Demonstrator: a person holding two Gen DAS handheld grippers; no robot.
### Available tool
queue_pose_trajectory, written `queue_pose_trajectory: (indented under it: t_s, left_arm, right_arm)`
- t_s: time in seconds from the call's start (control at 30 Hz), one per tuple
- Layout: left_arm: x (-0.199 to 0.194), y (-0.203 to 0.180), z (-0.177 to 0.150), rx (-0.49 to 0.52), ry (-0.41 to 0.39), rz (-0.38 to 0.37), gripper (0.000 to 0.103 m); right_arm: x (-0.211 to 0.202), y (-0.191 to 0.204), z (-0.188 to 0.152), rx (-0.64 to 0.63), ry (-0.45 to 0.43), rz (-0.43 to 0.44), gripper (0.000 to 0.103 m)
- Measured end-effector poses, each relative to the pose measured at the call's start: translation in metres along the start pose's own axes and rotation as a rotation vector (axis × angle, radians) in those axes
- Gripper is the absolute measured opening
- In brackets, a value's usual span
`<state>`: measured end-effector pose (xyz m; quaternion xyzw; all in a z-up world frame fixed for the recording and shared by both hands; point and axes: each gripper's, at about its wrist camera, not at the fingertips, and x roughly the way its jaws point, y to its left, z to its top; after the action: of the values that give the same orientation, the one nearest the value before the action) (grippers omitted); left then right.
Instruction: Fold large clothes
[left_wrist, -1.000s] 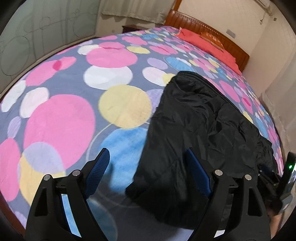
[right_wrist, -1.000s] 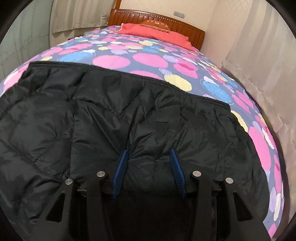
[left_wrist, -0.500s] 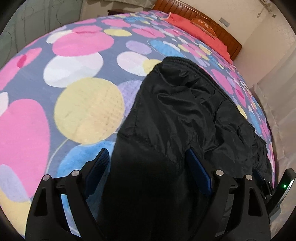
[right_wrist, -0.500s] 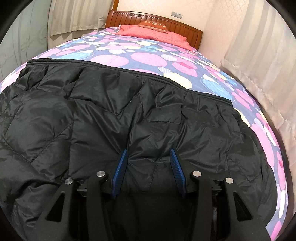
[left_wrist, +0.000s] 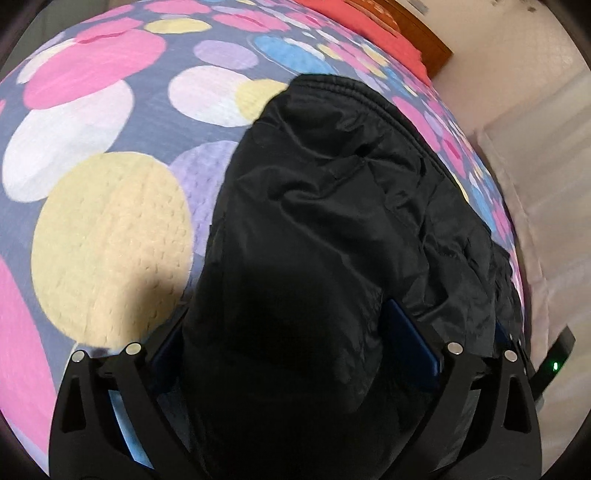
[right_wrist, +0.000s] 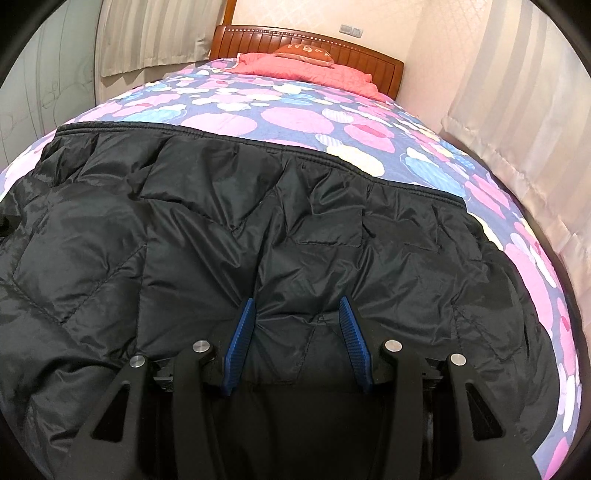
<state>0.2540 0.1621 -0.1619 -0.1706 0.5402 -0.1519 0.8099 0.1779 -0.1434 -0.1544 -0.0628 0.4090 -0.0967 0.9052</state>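
Left wrist view: left tongs (left_wrist: 291, 354) have just been opening, black jacket (left_wrist: 332, 221) between; right tongs (right_wrist: 297, 332) clamp its padding on the bed (right_wrist: 295, 118)

Black gripper (right_wrist: 297, 314) frames, ribbed blue pads (right_wrist: 354, 341)

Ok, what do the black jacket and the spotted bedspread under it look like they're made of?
Black jacket: looks like thin synthetic shell, nylon or polyester, over padding. It has a slight sheen, sharp crinkles and stitched quilt lines with puffed panels, and a gathered band along the far hem.

Spotted bedspread: matte woven or quilted fabric, perhaps cotton. No shine, and a fine dimpled texture shows in the yellow circle.
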Motion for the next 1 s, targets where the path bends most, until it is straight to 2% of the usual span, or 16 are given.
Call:
queue_pose_trajectory:
  t_s: [0.13, 0.23, 0.27, 0.37, 0.47, 0.57, 0.67, 0.7, 0.73, 1.0]
  left_arm:
    - [0.004, -0.008, -0.009, 0.098, -0.013, 0.018, 0.101]
    - [0.004, -0.008, -0.009, 0.047, 0.0, 0.003, 0.101]
    - [0.005, -0.01, -0.009, 0.041, 0.008, -0.013, 0.101]
    - [0.012, -0.019, -0.009, 0.045, 0.055, -0.129, 0.101]
    - [0.017, -0.022, -0.008, 0.059, 0.047, -0.118, 0.1]
    - [0.018, -0.018, -0.006, 0.029, 0.027, -0.122, 0.088]
    - [0.013, -0.018, -0.007, 0.021, 0.022, -0.128, 0.064]
    - [0.012, -0.019, -0.007, 0.016, 0.024, -0.149, 0.051]
    - [0.011, -0.021, -0.008, 0.005, 0.027, -0.17, 0.047]
    - [-0.011, -0.032, -0.006, -0.004, -0.026, -0.169, 0.027]
  right_arm:
    - [-0.001, 0.0, -0.001, 0.005, -0.007, 0.005, 0.048]
    - [0.0, 0.0, -0.001, 0.008, -0.011, 0.007, 0.048]
    - [0.0, 0.0, -0.001, 0.008, -0.012, 0.007, 0.048]
    - [0.0, -0.001, -0.001, 0.008, -0.011, 0.008, 0.048]
    - [0.0, -0.001, -0.001, 0.011, -0.014, 0.01, 0.048]
    - [0.001, -0.001, -0.002, 0.011, -0.015, 0.01, 0.048]
    - [0.001, 0.0, -0.002, 0.008, -0.017, 0.006, 0.048]
    - [0.001, 0.001, -0.002, 0.006, -0.019, 0.002, 0.048]
    - [-0.001, 0.003, -0.002, 0.004, -0.021, -0.001, 0.048]
    - [-0.003, 0.009, -0.001, 0.001, -0.024, -0.012, 0.048]
